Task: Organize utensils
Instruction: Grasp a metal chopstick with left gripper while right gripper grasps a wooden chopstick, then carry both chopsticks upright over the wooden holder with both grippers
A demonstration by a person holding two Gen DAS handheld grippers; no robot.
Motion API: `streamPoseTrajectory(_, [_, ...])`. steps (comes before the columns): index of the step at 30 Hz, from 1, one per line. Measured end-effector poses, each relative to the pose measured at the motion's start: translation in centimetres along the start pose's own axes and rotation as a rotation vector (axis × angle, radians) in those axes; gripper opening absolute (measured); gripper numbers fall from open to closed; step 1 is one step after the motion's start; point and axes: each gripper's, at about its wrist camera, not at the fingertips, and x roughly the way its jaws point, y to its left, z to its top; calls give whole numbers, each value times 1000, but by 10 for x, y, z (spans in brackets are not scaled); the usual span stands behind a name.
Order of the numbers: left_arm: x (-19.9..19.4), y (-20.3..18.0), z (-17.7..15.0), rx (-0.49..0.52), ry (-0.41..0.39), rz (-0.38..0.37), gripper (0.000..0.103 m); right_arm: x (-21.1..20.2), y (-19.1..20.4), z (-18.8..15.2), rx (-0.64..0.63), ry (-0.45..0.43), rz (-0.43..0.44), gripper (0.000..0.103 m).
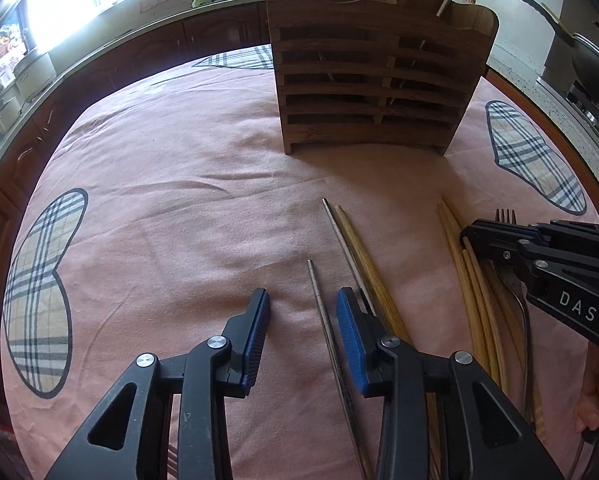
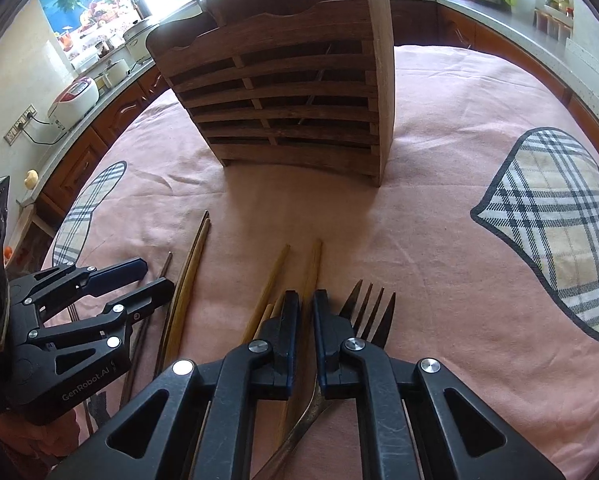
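A slatted wooden utensil holder (image 1: 371, 92) (image 2: 283, 100) stands upright on the pink cloth, with a metal rod sticking out of its top. My left gripper (image 1: 303, 304) (image 2: 153, 276) is open low over the cloth. A thin metal chopstick (image 1: 319, 312) lies between its blue pads, close to the right one and not pressed. A second metal chopstick (image 1: 339, 236) and a brown wooden one (image 1: 365, 260) lie just to the right. My right gripper (image 2: 306, 300) (image 1: 469, 236) is shut on a pale wooden chopstick (image 2: 314, 264) in a loose bundle (image 1: 475, 300). A metal fork (image 2: 369, 312) (image 1: 505, 216) lies beside it.
The pink tablecloth (image 1: 179, 184) carries plaid patches (image 2: 555, 216) at the left and right. Kitchen counters with brown cabinets curve around the table. A rice cooker (image 2: 75, 96) sits on the left counter and a dark pan (image 1: 579, 52) on the stove at the right.
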Motion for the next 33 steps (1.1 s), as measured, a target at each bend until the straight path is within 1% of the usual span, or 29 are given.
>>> streamPoseTrajectory(1, [0, 0, 0, 2, 2, -2, 33, 1, 0, 2, -2, -1, -5, 7])
streamPoseTrajectory(3, [-2, -3, 0, 16, 0, -7, 25, 6, 3, 8, 3, 0, -10, 7])
streamPoseTrajectory(4, [-3, -4, -1, 22, -1, -10, 14, 6, 3, 10, 0, 2, -12, 8])
streamPoseTrajectory(5, [-4, -5, -1, 26, 0, -12, 8, 7, 4, 10, -6, 1, -16, 8])
streamPoseTrajectory(8, [-8, -1, -5, 9, -2, -29, 6, 5, 3, 8, -4, -4, -16, 7])
streamPoseTrajectory(11, [-16, 9, -9, -32, 4, -74, 3, -3, 2, 3, 27, -19, 26, 6])
streamPoseTrajectory(13, [-26, 16, -13, -58, -11, -115, 3, -14, 3, 0, 31, -36, 41, 6])
streamPoseTrajectory(15, [-39, 22, -16, -76, -23, -141, 3, -25, 5, -4, 38, -52, 68, 5])
streamPoseTrajectory(18, [-60, 29, -20, -87, -49, -166, 3, -43, 12, -8, 25, -82, 95, 5])
streamPoseTrajectory(27, [-138, 46, -44, -96, -130, -219, 3, -100, 39, -13, -17, -185, 125, 5])
streamPoseTrajectory(33, [-186, 51, -61, -94, -201, -228, 3, -134, 46, -21, -30, -249, 123, 5])
